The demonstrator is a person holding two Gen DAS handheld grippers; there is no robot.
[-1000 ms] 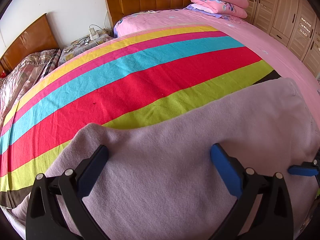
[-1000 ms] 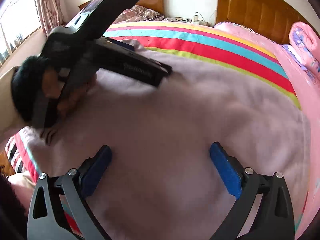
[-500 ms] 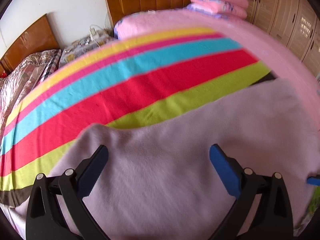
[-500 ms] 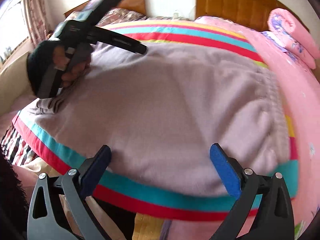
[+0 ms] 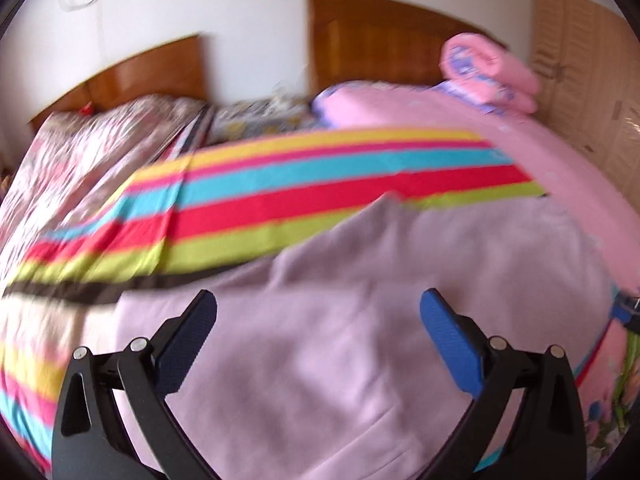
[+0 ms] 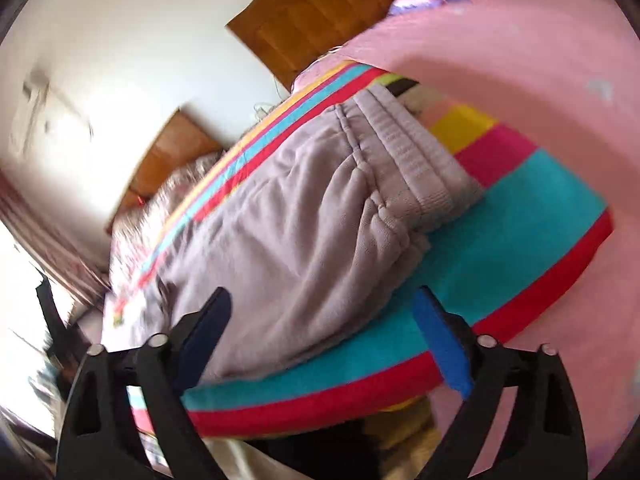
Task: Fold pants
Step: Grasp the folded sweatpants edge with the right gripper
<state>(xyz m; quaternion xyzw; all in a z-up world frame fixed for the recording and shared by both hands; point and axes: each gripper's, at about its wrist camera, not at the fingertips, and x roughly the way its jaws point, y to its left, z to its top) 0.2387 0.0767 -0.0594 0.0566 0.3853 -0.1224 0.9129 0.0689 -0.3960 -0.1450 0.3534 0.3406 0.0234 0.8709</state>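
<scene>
The pants [image 6: 304, 216] lie flat on the striped blanket [image 5: 320, 196], long axis running from the waistband [image 6: 416, 148] away toward the far legs. The right gripper [image 6: 320, 332] has its jaws wide open and empty, just at the near edge of the pants below the waistband. The left gripper [image 5: 318, 336], also wide open and empty, hovers over the leg part. The right one seems nearer to the waistband.

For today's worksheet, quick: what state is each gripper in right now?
Left gripper: open, fingers spread over the pants, holding nothing.
Right gripper: open, holding nothing, at the near edge of the pants.
</scene>
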